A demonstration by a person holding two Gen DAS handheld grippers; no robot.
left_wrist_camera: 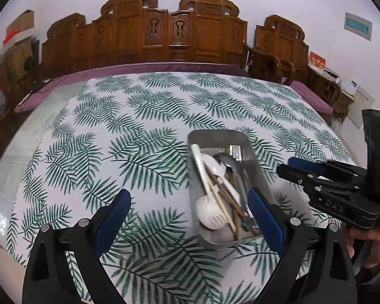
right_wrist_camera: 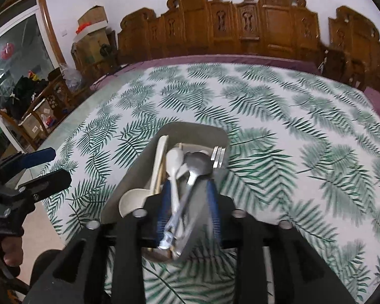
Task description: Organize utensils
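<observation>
A steel tray [left_wrist_camera: 257,163] on the leaf-print tablecloth holds white plastic spoons [left_wrist_camera: 210,211], wooden chopsticks [left_wrist_camera: 225,197], metal spoons and flat metal pieces. My left gripper [left_wrist_camera: 188,211] is open and empty, just above the tray's near end. In the right wrist view the same tray [right_wrist_camera: 129,179] lies under my right gripper [right_wrist_camera: 188,193], which is shut on a metal spoon [right_wrist_camera: 192,174] with its bowl pointing away, over the tray. The right gripper also shows in the left wrist view [left_wrist_camera: 296,168], to the right of the tray.
The table [left_wrist_camera: 139,116] has a green leaf-print cloth. Carved wooden chairs [left_wrist_camera: 169,33] line the far edge. A purple cushion runs along them. Cluttered shelves and boxes [right_wrist_camera: 38,101] stand to the left. The left gripper shows at the left edge of the right wrist view [right_wrist_camera: 50,167].
</observation>
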